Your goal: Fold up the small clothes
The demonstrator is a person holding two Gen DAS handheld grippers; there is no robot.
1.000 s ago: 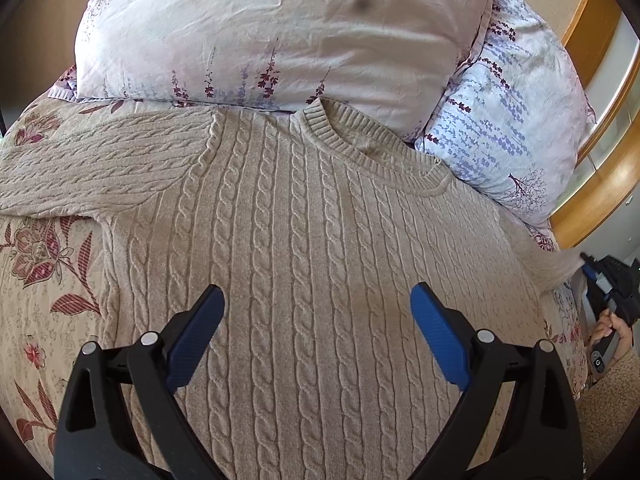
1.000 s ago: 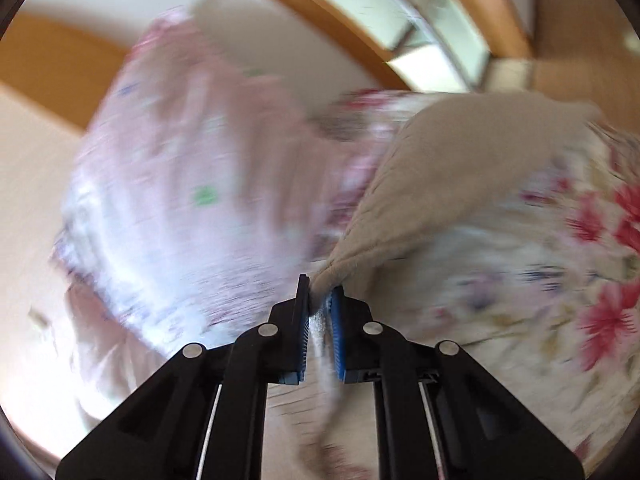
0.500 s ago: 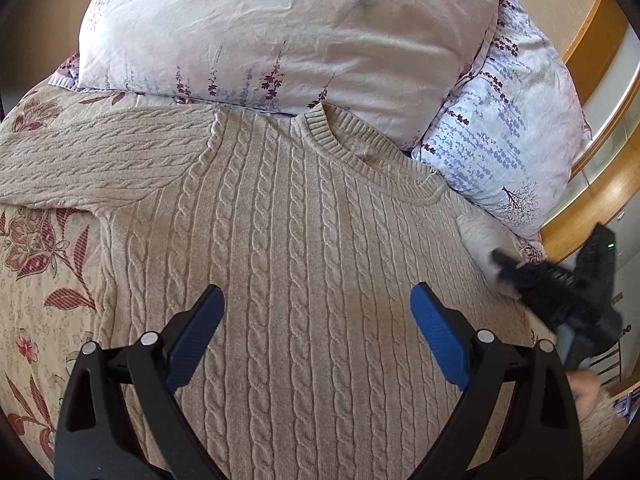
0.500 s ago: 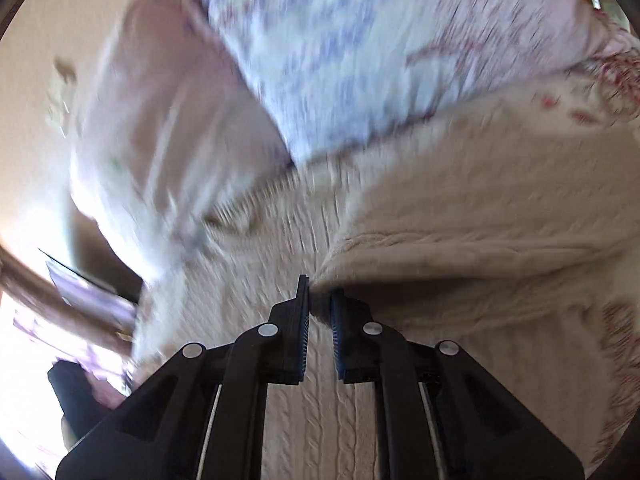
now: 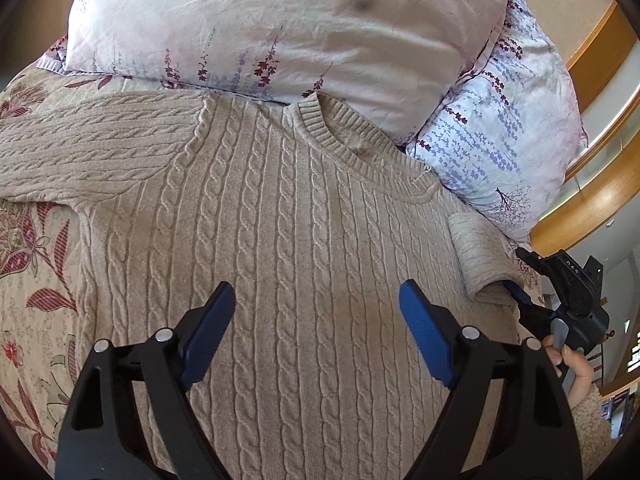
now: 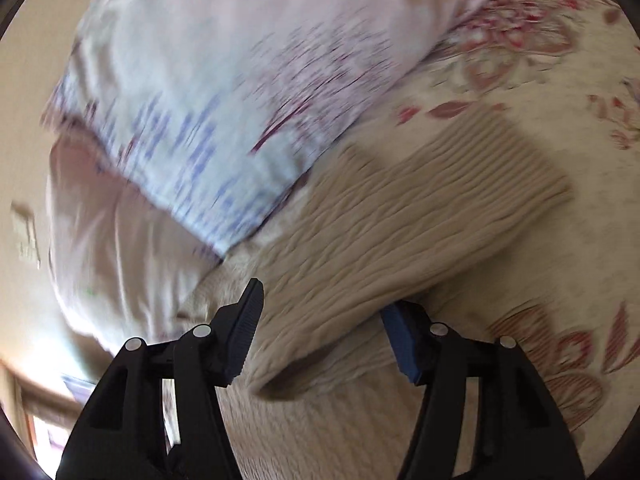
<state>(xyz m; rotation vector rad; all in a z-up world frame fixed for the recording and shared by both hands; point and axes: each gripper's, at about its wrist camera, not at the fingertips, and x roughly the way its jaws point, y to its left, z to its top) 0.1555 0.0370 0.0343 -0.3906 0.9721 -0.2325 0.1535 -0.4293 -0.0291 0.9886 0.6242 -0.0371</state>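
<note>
A beige cable-knit sweater [image 5: 288,248] lies flat, front up, on a floral bedspread [image 5: 28,312], its collar toward the pillows. My left gripper [image 5: 316,332] hovers open and empty above the sweater's chest. The sweater's right sleeve [image 5: 478,256] is folded inward onto the body near the shoulder. My right gripper [image 6: 326,332] is open, its jaws wide either side of that folded sleeve [image 6: 400,224]; it also shows at the right edge of the left wrist view [image 5: 560,300]. The left sleeve [image 5: 80,148] lies stretched out to the left.
Two floral pillows stand behind the collar, a large pink one [image 5: 280,28] and a bluish one [image 5: 504,132] to the right. A wooden bed frame [image 5: 592,200] curves along the right edge. The right wrist view is motion-blurred.
My right gripper carried the right sleeve's cuff inward over the sweater, laid it down, and opened, letting go. My left gripper stayed open above the chest.
</note>
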